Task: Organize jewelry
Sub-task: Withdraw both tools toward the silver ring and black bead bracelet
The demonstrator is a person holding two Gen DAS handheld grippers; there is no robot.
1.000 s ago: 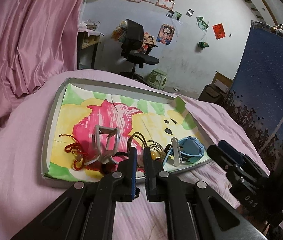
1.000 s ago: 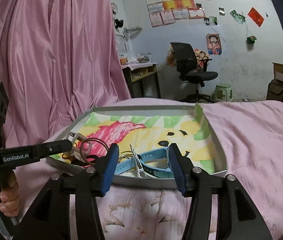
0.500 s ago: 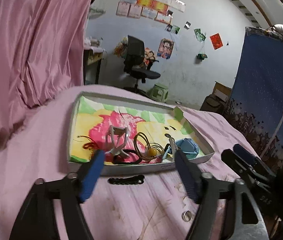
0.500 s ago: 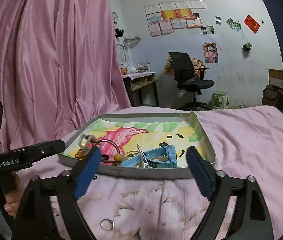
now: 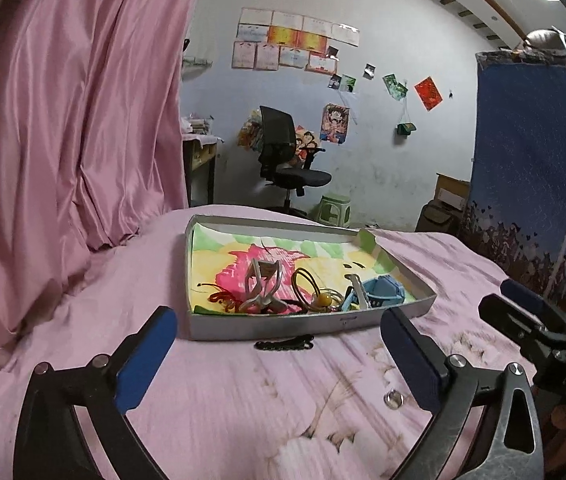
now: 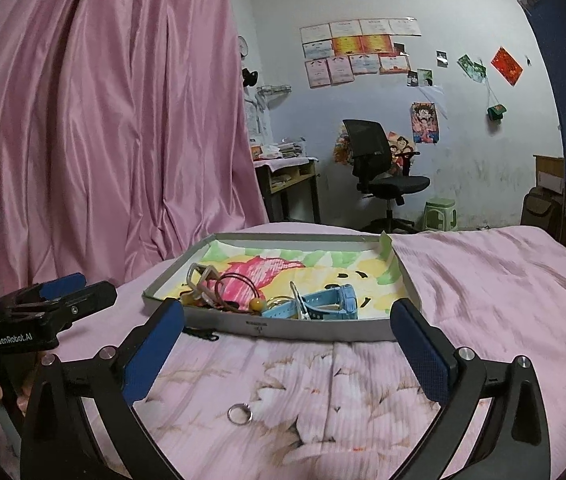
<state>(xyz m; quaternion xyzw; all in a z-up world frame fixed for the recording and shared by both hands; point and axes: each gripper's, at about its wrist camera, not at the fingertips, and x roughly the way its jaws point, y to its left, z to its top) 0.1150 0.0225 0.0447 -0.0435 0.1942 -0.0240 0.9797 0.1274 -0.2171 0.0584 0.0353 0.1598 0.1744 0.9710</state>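
Left wrist view: a black hair clip (image 5: 284, 345) lies crosswise on the pink bedspread (image 5: 243, 400), just before the shallow tray (image 5: 307, 324) holding a blue watch (image 5: 383, 292); a silver ring (image 6: 240, 414) sits nearer; left gripper (image 5: 279, 360) and right gripper (image 6: 285, 348) both gape wide, empty

Dim indoor light, ceiling strip glare top-right, fisheye warp, dark vignette.

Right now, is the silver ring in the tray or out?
Out. The ring lies on the pink bedspread, in front of the tray, apart from it.
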